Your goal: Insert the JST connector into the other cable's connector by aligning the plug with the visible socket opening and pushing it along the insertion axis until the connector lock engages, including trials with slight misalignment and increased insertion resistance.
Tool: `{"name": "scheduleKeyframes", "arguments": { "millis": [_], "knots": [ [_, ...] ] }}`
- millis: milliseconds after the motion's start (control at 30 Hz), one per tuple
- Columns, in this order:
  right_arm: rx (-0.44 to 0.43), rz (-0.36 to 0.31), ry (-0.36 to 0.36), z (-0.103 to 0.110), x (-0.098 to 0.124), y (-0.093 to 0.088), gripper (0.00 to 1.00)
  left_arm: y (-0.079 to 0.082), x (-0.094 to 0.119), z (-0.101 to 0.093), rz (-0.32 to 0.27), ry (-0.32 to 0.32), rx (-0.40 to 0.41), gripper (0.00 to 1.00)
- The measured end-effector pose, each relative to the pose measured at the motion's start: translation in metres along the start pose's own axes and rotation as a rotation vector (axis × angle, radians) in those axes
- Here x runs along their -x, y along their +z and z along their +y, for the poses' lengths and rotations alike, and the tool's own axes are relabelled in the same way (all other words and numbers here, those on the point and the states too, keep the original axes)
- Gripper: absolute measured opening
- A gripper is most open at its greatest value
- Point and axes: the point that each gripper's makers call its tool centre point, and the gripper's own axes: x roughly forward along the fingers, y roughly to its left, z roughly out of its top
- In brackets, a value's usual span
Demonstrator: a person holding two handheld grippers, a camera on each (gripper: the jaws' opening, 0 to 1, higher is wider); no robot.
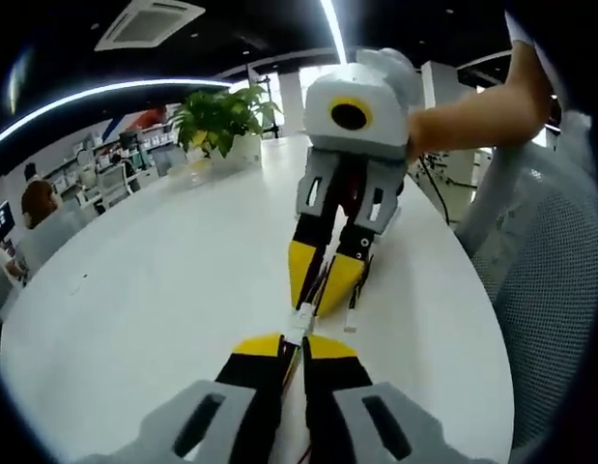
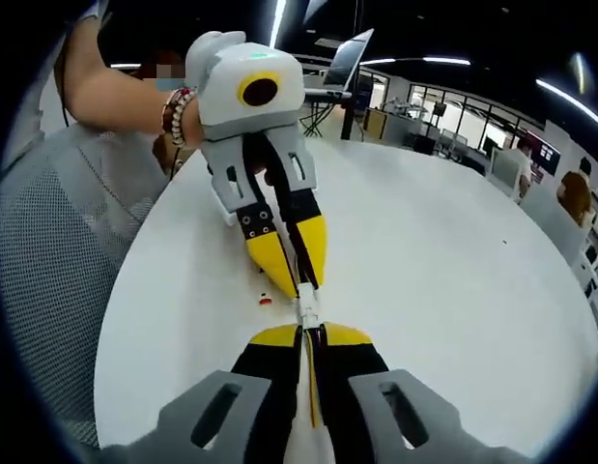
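Left gripper view: the left tool [image 1: 293, 344] rises from the bottom edge with its yellow-tipped jaws nearly closed on a cable [image 1: 291, 372] whose white JST connector [image 1: 300, 322] projects just past the jaw tips. The right tool [image 1: 324, 293] enters from above, jaws pinched on the other cable's connector [image 1: 351, 311], tips pointing back toward the camera. The two tools face tip to tip over the white round desk [image 1: 163, 290], with the connectors between them (whether they are mated cannot be told). The connector's long axis runs along the line joining both tools.

Right gripper view: the right tool [image 2: 309, 335] is clenched on its cable, the white connector [image 2: 307, 309] sitting at its tips and touching the tips of the left tool [image 2: 300, 275], which descends from the upper left, held in a hand [image 2: 187, 121] wearing a beaded bracelet [image 2: 173, 114]. A small red-and-white piece [image 2: 266, 299] lies on the desk just beside the left tool.

A potted plant [image 1: 224, 121] stands at the far desk edge; a mesh chair [image 1: 550, 280] is alongside.
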Motion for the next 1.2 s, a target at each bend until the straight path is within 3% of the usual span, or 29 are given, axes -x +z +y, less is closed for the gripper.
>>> {"name": "scheduleKeyframes", "arguments": {
  "millis": [133,867,967,1200],
  "knots": [
    [0.002,-0.018,-0.012,-0.003,0.001,0.004,0.04,0.006,-0.002,-0.006,-0.034,-0.031,0.016,0.0],
    [-0.033,-0.035,0.0,-0.002,0.004,0.007,0.04,0.009,0.001,-0.006,-0.046,-0.029,-0.025,0.0],
    [-0.013,-0.015,-0.029,-0.006,0.004,0.003,0.04,0.007,-0.003,0.0,-0.032,0.013,0.008,0.0],
    [-0.041,-0.07,-0.091,-0.018,0.006,0.01,0.04,0.009,0.0,0.018,-0.038,0.104,0.056,0.06]
  ]
}}
